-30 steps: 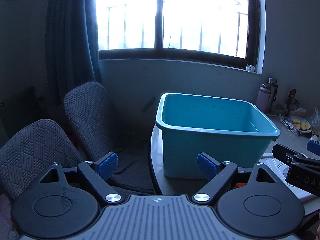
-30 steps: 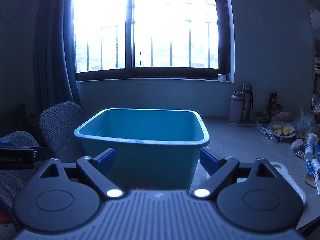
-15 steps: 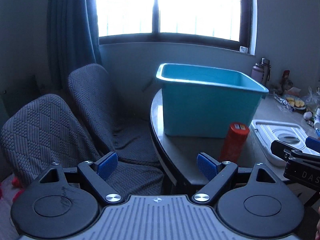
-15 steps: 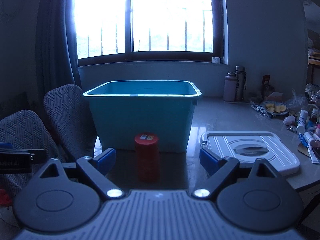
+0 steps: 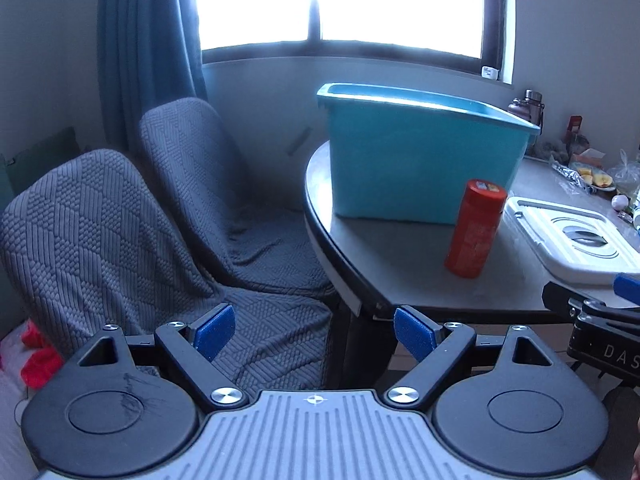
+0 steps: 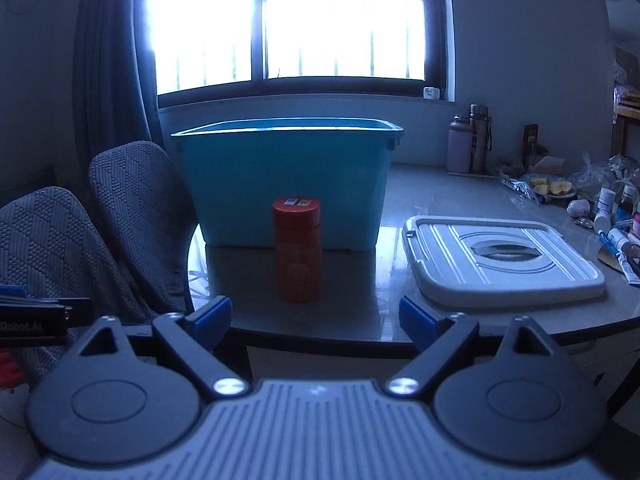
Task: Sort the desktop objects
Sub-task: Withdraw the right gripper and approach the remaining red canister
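A red cylindrical can [image 6: 297, 249] stands upright on the grey table [image 6: 360, 312], just in front of a teal plastic bin [image 6: 286, 184]. The can [image 5: 475, 228] and bin [image 5: 420, 160] also show in the left wrist view. The bin's white lid [image 6: 500, 258] lies flat to the right of the can. My right gripper [image 6: 314, 320] is open and empty, off the table's near edge, facing the can. My left gripper [image 5: 314, 330] is open and empty, left of the table edge, over the chairs.
Two grey fabric chairs [image 5: 120, 216] stand left of the table. Bottles [image 6: 468, 144], a fruit dish [image 6: 550, 189] and several small tubes and bottles [image 6: 612, 220] crowd the table's far right. A window and curtain are behind the bin.
Both grippers have pulled back and down from the bin. The red can and white lid have come into view. Both grippers stay open.
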`<state>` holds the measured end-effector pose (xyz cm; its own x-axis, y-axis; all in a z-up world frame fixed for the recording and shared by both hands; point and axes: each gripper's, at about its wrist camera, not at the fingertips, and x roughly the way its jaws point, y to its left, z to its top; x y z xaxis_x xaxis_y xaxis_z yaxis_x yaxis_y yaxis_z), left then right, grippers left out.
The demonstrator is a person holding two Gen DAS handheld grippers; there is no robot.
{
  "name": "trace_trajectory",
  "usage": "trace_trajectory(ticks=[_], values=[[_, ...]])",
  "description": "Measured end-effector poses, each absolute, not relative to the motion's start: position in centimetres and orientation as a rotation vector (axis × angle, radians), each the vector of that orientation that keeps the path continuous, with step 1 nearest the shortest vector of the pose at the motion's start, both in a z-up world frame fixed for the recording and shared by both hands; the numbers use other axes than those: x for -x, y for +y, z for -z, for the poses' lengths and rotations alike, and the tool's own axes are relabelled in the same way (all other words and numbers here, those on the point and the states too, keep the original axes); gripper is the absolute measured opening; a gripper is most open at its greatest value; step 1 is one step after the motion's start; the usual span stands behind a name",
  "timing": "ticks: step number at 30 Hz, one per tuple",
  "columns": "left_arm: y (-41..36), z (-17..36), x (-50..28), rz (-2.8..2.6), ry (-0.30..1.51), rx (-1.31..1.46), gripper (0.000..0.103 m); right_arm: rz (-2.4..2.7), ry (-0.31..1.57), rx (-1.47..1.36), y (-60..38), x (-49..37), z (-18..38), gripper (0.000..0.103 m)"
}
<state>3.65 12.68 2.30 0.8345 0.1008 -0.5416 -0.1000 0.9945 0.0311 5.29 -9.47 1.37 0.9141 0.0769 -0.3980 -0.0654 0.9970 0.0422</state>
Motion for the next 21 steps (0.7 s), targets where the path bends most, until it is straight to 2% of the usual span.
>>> trace_trajectory(ticks=[21], values=[[13.0,-1.6,-6.8,-0.109,0.557,-0.021,0.089,-0.068,0.429,-0.040,-8.3,-8.3,0.0,0.091]])
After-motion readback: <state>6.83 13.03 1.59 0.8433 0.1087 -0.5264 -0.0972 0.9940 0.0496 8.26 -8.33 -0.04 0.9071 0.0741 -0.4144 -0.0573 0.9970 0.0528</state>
